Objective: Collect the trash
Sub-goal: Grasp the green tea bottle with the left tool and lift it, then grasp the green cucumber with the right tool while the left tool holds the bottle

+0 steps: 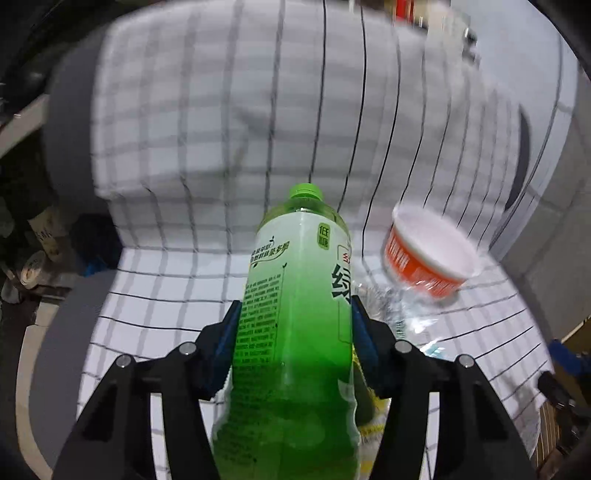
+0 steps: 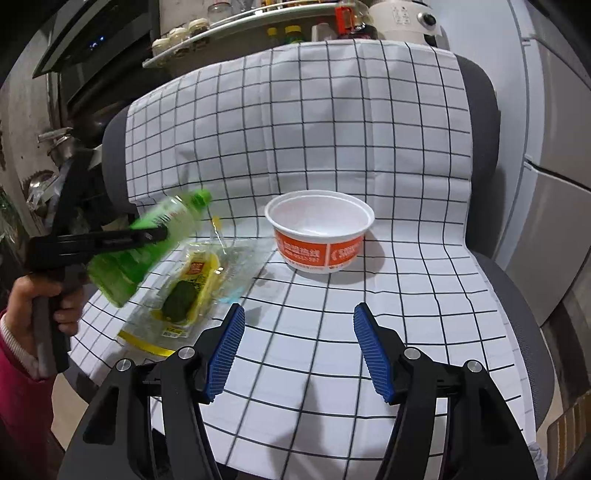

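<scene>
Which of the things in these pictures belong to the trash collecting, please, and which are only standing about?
Belong to the job:
- green bottle, clamped in the left tool
- orange and white bowl, empty, on the checked cloth
- clear snack wrapper, flat on the cloth
- right tool, open, holding nothing

Standing about:
- jars on the shelf
- white appliance
- chair

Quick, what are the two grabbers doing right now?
Left gripper: shut on the green bottle.
Right gripper: open, holding nothing.
</scene>
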A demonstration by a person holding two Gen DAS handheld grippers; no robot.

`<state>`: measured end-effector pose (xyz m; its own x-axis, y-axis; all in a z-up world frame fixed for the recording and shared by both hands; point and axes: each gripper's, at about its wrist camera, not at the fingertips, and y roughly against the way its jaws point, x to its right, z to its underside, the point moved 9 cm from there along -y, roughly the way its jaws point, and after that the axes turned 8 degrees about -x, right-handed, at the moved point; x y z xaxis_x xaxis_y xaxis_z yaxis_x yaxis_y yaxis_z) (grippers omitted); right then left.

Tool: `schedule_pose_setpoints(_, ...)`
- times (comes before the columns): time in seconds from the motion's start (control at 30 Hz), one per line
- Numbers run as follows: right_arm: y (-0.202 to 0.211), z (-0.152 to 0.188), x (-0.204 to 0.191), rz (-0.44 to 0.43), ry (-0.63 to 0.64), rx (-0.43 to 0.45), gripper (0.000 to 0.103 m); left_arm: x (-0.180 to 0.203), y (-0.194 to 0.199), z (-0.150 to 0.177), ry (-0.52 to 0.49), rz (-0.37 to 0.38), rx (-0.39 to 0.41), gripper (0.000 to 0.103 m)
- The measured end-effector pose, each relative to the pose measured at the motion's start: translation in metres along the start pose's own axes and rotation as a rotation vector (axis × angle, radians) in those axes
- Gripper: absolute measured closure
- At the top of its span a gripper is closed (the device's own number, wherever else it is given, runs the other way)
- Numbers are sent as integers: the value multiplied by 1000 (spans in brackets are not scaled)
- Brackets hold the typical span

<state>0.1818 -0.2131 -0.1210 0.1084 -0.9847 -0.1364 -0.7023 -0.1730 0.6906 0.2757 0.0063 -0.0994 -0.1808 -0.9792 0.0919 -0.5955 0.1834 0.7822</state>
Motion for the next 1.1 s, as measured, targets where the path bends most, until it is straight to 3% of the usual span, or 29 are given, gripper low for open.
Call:
schedule_pose_setpoints(0.2, -10, -2, -51, -43, 88, -1, 41, -35, 56, 39, 104, -35, 83, 48)
schedule_pose_setpoints(0.33, -27, -4, -89, -69, 154, -7, 41, -57, 65, 70, 152, -55, 99, 48)
schedule_pose_setpoints(0.57, -85, -2, -144, -54, 260, -73, 61, -76, 64, 98, 194, -79, 107, 48)
schedule_pose_setpoints(0.87, -143, -4, -153, 42, 244, -182, 62, -83, 51, 109, 217, -71, 86, 48)
schedule_pose_setpoints(1.1, -155, 2, -148, 82, 223, -215, 67, -80, 52, 109, 218, -74, 85, 48)
